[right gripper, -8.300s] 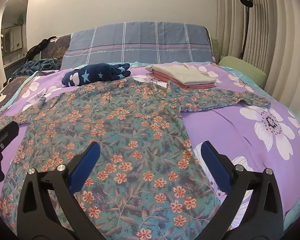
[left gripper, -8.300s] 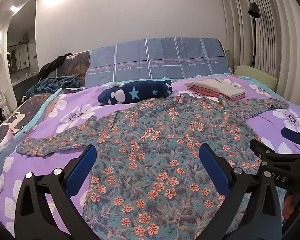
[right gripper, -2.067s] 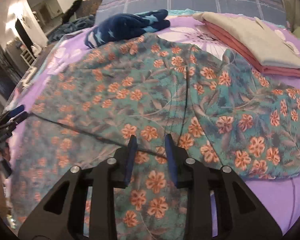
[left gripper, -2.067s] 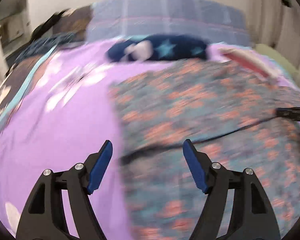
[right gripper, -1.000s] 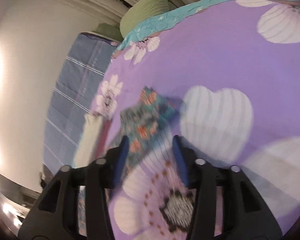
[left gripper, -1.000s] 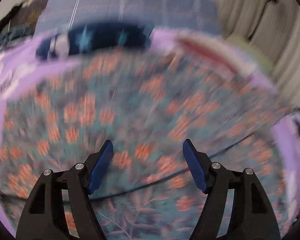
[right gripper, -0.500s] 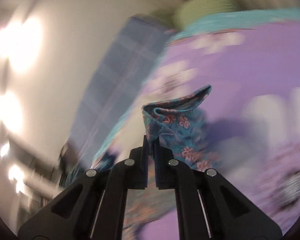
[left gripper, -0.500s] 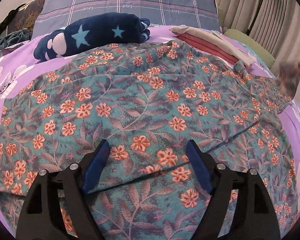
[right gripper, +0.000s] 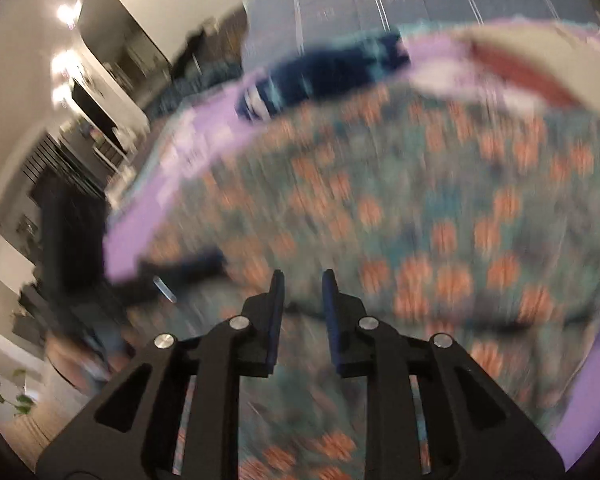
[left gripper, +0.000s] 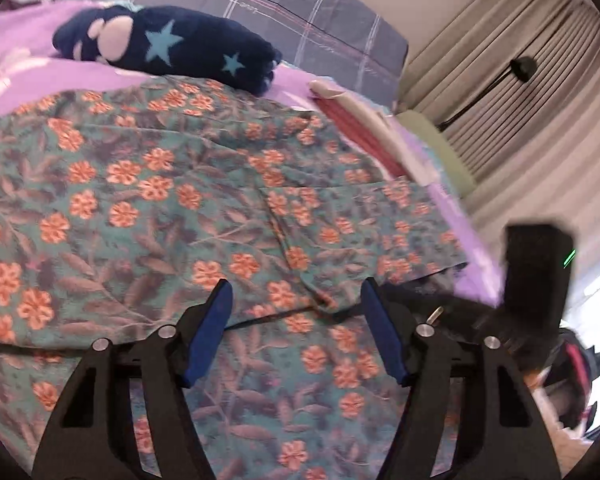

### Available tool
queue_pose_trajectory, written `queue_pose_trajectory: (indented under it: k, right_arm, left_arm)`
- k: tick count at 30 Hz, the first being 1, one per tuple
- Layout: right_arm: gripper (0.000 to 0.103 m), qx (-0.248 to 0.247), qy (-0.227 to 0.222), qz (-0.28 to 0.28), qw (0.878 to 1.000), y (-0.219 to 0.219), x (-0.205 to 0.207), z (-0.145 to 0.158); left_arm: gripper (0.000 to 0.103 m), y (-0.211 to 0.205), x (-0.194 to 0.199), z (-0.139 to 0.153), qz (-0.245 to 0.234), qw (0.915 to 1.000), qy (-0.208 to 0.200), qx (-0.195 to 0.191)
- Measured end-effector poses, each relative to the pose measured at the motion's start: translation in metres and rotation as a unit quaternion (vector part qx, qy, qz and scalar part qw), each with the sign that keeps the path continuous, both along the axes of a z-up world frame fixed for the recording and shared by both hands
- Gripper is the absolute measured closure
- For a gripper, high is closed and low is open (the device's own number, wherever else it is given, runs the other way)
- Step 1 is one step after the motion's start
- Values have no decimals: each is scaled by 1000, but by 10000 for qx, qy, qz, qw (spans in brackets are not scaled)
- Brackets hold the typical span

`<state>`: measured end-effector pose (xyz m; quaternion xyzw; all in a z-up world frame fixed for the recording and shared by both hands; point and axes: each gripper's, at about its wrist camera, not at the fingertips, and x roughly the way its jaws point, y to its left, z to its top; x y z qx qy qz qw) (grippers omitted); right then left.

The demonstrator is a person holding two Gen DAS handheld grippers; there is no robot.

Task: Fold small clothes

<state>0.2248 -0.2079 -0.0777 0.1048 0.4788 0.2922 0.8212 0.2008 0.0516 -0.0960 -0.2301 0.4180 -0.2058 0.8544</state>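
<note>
A teal shirt with orange flowers [left gripper: 160,208] lies spread on the purple bed, both sleeves folded in over its body. My left gripper [left gripper: 296,320] is open and empty, hovering low over the shirt's lower part. The right gripper shows at the right edge of the left wrist view [left gripper: 536,280]. In the blurred right wrist view the shirt [right gripper: 420,220] fills the middle, and my right gripper [right gripper: 302,292] hangs over it with its jaws a little apart and nothing between them.
A dark blue star-patterned plush blanket roll [left gripper: 168,48] lies beyond the shirt. A stack of folded beige and pink clothes [left gripper: 360,124] sits at the back right. A plaid headboard cushion [left gripper: 300,12] and curtains [left gripper: 520,80] stand behind. The bed's left edge [right gripper: 140,216] is near.
My right gripper carried the right sleeve over onto the shirt's body, let it go and opened slightly. My left gripper shifted toward the shirt's right side.
</note>
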Motion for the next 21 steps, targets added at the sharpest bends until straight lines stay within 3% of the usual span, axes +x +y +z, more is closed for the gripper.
queue_pose_trajectory:
  k: [4,7,10,11,12,14,17,21]
  right_arm:
    - [73,-281,-273,-124,9992,-10,-21,2]
    - [65,-573,-540,-227,9966,-15,-27,10]
    - [64,-804,-630,-259,9944,-15,-42,6]
    - [64,-831,-665,-253,9940,-17,-45,7]
    - [64,-868,-734,-277,9931,-18,-46,6]
    - [64,-888,-760,-372,9925,-25,-49,5]
    - [66,-795,-688,-521,9931,-32,-45,5]
    - [65,-905,-808,-515,9913,-28,-38,10]
  left_arm:
    - [41,-14,11,-3,-167,9997,103,-129]
    - [52,-32,26,-7,-335,9991,260,-73]
    - [68,-44,46,-15,-271,9983,486,184]
    - [79,-46,51,-17,-236,9982,518,195]
    - [98,-50,57,-17,-216,9981,536,233]
    - [102,-55,62,-13,-186,9981,497,306]
    - [102,-61,59,20,-241,9990,17,387]
    - [102,-67,43,86,-363,9939,-891,538]
